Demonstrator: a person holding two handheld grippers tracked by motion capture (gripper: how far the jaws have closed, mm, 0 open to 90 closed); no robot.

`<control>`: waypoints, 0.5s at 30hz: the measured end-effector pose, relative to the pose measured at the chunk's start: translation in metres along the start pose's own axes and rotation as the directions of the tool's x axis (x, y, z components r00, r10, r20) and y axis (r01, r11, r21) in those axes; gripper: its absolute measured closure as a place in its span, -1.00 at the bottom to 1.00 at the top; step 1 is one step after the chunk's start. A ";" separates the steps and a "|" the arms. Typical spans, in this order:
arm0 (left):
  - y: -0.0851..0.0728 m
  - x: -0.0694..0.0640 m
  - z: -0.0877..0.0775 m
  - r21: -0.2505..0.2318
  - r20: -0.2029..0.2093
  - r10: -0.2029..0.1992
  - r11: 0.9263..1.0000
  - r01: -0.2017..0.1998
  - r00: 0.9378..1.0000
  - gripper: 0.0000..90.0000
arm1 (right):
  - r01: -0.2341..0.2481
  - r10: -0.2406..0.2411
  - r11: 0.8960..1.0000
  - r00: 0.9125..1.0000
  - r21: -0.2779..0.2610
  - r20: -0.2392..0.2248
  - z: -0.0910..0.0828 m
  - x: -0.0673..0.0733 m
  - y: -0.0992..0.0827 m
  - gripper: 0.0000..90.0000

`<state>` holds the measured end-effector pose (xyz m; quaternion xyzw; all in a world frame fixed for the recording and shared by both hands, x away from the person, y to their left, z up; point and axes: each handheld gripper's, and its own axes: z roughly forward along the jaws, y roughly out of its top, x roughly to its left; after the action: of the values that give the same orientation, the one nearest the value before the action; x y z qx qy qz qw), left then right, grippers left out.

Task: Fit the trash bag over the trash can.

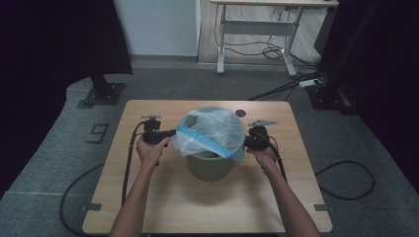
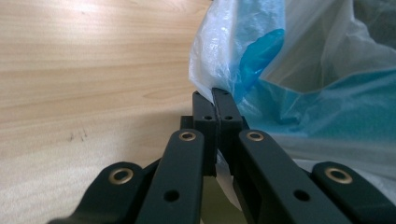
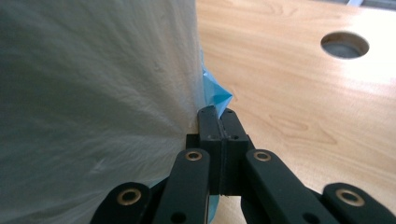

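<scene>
Bag (image 1: 210,129) is thin translucent plastic with a blue band along its mouth, draped over the top of the green bin (image 1: 211,166) near the middle of the table (image 1: 163,197). Left gripper (image 1: 170,133) has its jaws fully closed, pinching the film at the bag's left edge; in the left gripper view the plastic (image 2: 233,51) bunches right at the closed tips (image 2: 215,99). Right gripper (image 1: 246,140) is likewise clamped tight on the opposite edge, with blue hem poking out past its tips (image 3: 218,114). Material looks very light, limp and slick: it probably won't hold shape, may slip out of a shallow pinch and could tear if yanked sideways. Best hold is likely the blue hem, where the film looks doubled, on opposite sides so the mouth stays spread. Bin looks rigid but light and might shift if the bag drags on the rim.
</scene>
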<state>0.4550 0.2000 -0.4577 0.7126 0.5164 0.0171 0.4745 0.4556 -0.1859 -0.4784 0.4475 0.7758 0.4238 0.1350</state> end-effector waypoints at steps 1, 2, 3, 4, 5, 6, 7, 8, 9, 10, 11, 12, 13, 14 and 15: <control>-0.001 0.000 -0.001 0.003 0.002 0.000 1.000 0.000 1.000 0.99 | 0.000 0.000 1.000 1.000 0.011 -0.002 0.000 0.000 -0.001 0.97; -0.004 0.001 -0.004 0.008 0.004 0.002 1.000 -0.002 1.000 0.99 | 0.002 -0.002 1.000 1.000 0.021 -0.006 -0.001 0.000 -0.002 0.96; -0.005 0.002 -0.005 0.010 0.003 0.001 1.000 -0.001 1.000 0.99 | 0.001 -0.001 1.000 1.000 0.019 -0.002 -0.003 -0.001 -0.002 0.96; -0.005 0.002 -0.005 0.010 0.003 0.001 1.000 -0.001 1.000 0.99 | 0.001 -0.001 1.000 1.000 0.019 -0.002 -0.003 -0.001 -0.002 0.96; -0.007 0.002 -0.007 0.015 0.003 0.013 1.000 -0.013 1.000 0.99 | 0.001 -0.001 1.000 1.000 0.005 0.007 -0.005 -0.001 -0.003 0.94; -0.007 0.001 -0.007 0.014 0.004 0.023 1.000 -0.023 1.000 0.99 | -0.010 0.012 1.000 0.999 -0.028 0.041 -0.012 -0.003 -0.003 0.65; -0.007 0.001 -0.008 0.017 0.004 0.034 0.999 -0.034 0.999 0.99 | -0.019 0.022 0.999 0.998 -0.045 0.066 -0.016 -0.003 -0.003 0.55; -0.007 0.000 -0.009 0.016 0.002 0.040 0.999 -0.040 0.999 0.99 | -0.024 0.030 0.997 0.996 -0.069 0.089 -0.021 -0.004 -0.004 0.48; -0.007 0.000 -0.010 0.013 0.002 0.040 0.999 -0.040 0.999 0.99 | -0.027 0.038 0.994 0.993 -0.105 0.111 -0.028 -0.005 -0.003 0.39; -0.007 0.000 -0.011 0.011 0.003 0.038 0.999 -0.038 0.999 0.98 | -0.032 0.050 0.990 0.990 -0.136 0.130 -0.037 -0.006 -0.003 0.33; -0.007 0.000 -0.012 0.009 0.002 0.040 0.999 -0.040 0.999 0.98 | -0.044 0.066 0.986 0.988 -0.160 0.137 -0.045 -0.007 -0.002 0.30; -0.007 0.000 -0.013 0.005 0.003 0.041 0.999 -0.041 0.999 0.98 | -0.049 0.074 0.982 0.988 -0.184 0.135 -0.054 -0.007 -0.002 0.28; -0.007 -0.001 -0.013 0.002 0.003 0.041 0.999 -0.041 0.999 0.98 | -0.051 0.080 0.977 0.988 -0.205 0.132 -0.063 -0.007 -0.002 0.25; -0.007 -0.001 -0.015 0.000 0.003 0.043 0.999 -0.043 0.999 0.98 | -0.045 0.073 0.975 0.990 -0.220 0.121 -0.071 -0.006 -0.002 0.23; -0.007 -0.002 -0.015 -0.002 0.002 0.046 0.999 -0.046 0.999 0.98 | -0.035 0.058 0.974 0.993 -0.223 0.098 -0.079 -0.004 -0.003 0.20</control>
<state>0.4413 0.2089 -0.4532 0.7240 0.4993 0.0278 0.4752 0.4091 -0.2322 -0.4335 0.4694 0.7051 0.4865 0.2142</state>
